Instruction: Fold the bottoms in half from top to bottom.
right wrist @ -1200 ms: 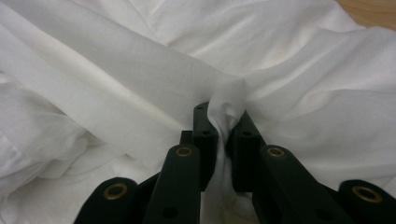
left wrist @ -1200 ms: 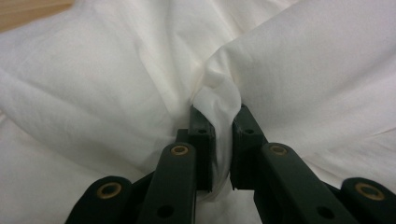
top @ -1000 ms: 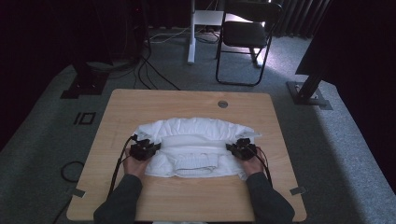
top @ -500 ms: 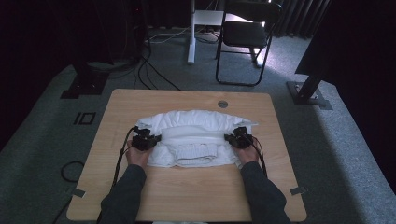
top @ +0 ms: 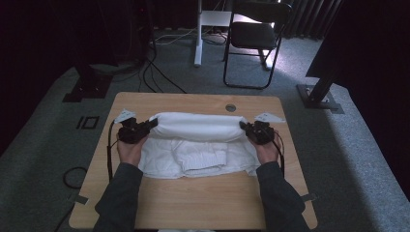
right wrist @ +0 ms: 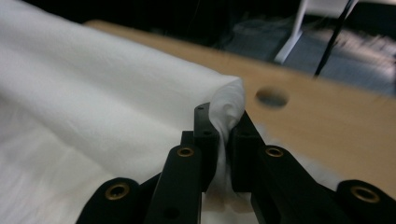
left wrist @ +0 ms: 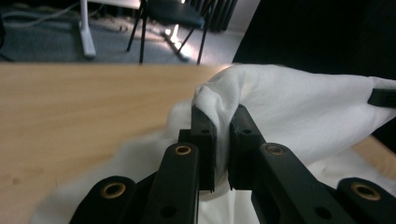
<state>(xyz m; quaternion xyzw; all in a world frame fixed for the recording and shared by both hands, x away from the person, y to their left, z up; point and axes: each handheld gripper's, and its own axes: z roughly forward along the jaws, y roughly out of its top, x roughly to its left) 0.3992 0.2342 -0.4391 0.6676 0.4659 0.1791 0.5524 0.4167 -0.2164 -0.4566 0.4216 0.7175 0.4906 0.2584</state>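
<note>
A white cloth garment [top: 198, 140] lies across the middle of the wooden table [top: 193, 203]. Its far part is lifted into a taut band between my two grippers, and the rest hangs down onto the table. My left gripper [top: 153, 123] holds the band's left end; in the left gripper view the white cloth [left wrist: 299, 112] is pinched between the black jaws of my left gripper [left wrist: 222, 133]. My right gripper [top: 244, 127] holds the right end, and the right gripper view has a bunched fold of the cloth [right wrist: 116, 98] pressed in my right gripper [right wrist: 223, 126].
A round cable hole [top: 230, 108] sits in the table near its far edge. A black chair [top: 251, 38] and a white desk leg [top: 197, 34] stand on the grey carpet beyond the table. Cables [top: 159, 77] run over the floor at the far left.
Both grippers have risen and moved away from the person, pulling the cloth's far part up off the table into a stretched band. The lower part has stayed on the table.
</note>
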